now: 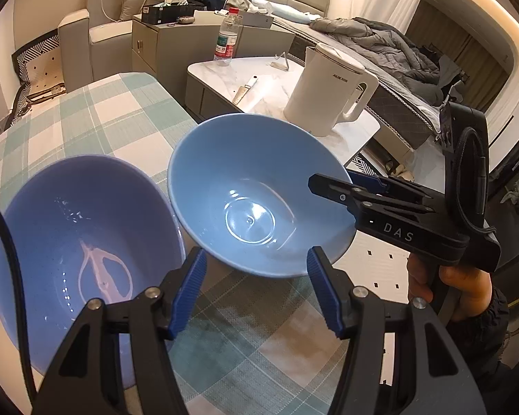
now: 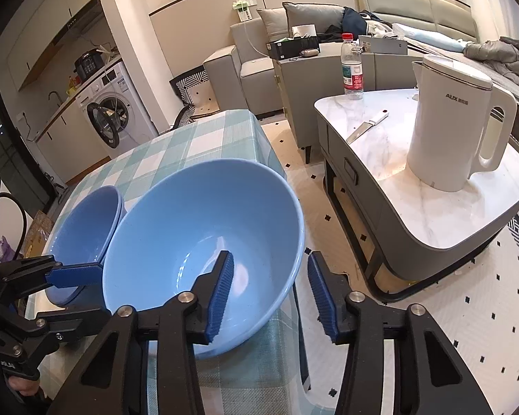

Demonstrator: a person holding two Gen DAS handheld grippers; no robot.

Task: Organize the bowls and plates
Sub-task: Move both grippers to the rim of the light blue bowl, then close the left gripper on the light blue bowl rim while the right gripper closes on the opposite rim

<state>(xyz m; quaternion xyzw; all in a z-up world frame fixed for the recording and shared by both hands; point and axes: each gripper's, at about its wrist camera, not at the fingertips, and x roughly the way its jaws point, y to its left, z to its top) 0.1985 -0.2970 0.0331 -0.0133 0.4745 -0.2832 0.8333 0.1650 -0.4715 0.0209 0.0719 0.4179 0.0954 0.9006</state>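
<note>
Right now, bowls: 2 sit on the checked surface [image 1: 97,117], a light blue bowl [image 1: 256,190] at frame centre and a darker blue bowl [image 1: 83,242] at lower left.
Right gripper [image 2: 268,294]: jaws straddle the light bowl's near rim, 1 pad inside, 1 outside; a gap shows, so no pinch yet.
Left gripper [image 1: 257,287]: jaws spread, empty, hanging just short of that bowl.
Likely aim: lift the light bowl and nest it in the darker one.
</note>
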